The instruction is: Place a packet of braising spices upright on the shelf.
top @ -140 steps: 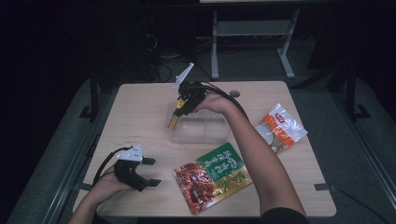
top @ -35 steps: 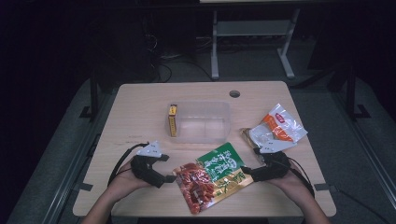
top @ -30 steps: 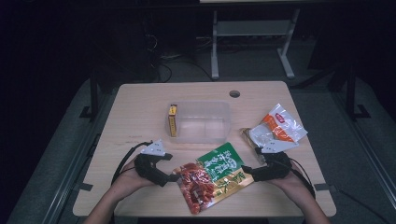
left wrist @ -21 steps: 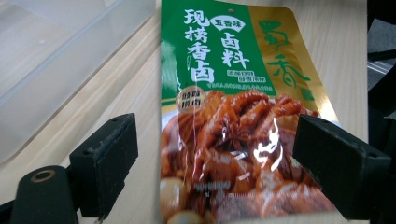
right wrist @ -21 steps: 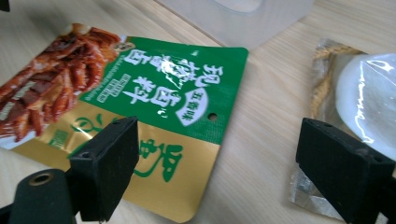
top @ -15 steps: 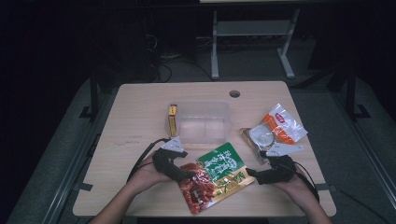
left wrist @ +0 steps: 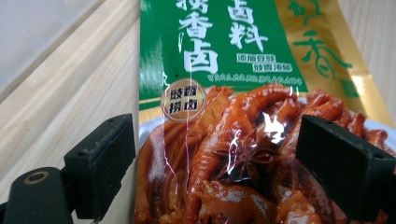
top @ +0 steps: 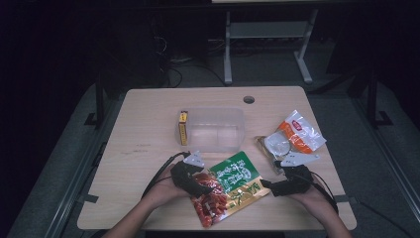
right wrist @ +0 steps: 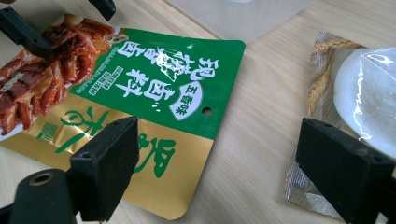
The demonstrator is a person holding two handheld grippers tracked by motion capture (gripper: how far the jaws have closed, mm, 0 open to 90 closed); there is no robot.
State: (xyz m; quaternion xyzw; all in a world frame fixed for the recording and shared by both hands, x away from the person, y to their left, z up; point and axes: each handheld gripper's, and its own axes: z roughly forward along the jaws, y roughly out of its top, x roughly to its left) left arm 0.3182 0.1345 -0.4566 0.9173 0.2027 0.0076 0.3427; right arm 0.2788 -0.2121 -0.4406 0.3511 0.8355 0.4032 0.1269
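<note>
A green, gold and red snack packet (top: pixel 233 186) lies flat near the table's front edge. My left gripper (top: pixel 198 184) stands open at its red end. In the left gripper view the two jaws straddle the packet (left wrist: pixel 233 140) without pressing it, and my left gripper (left wrist: pixel 224 163) has the printed food picture between its fingers. My right gripper (top: pixel 268 186) is open just right of the packet. In the right gripper view one finger of my right gripper (right wrist: pixel 219 172) hangs over the packet's gold corner (right wrist: pixel 154 154), the other over a silvery packet (right wrist: pixel 327 88).
A clear plastic container (top: pixel 214 130) sits mid-table with a yellow box (top: pixel 183 127) upright against its left side. An orange and white packet (top: pixel 299 134) and the silvery packet with a white round piece (top: pixel 275 145) lie at the right. Dark floor surrounds the table (top: pixel 143 124).
My left gripper has slid right and down onto the red end of the snack packet. The right gripper has stayed beside the packet, having earlier come back from the container.
</note>
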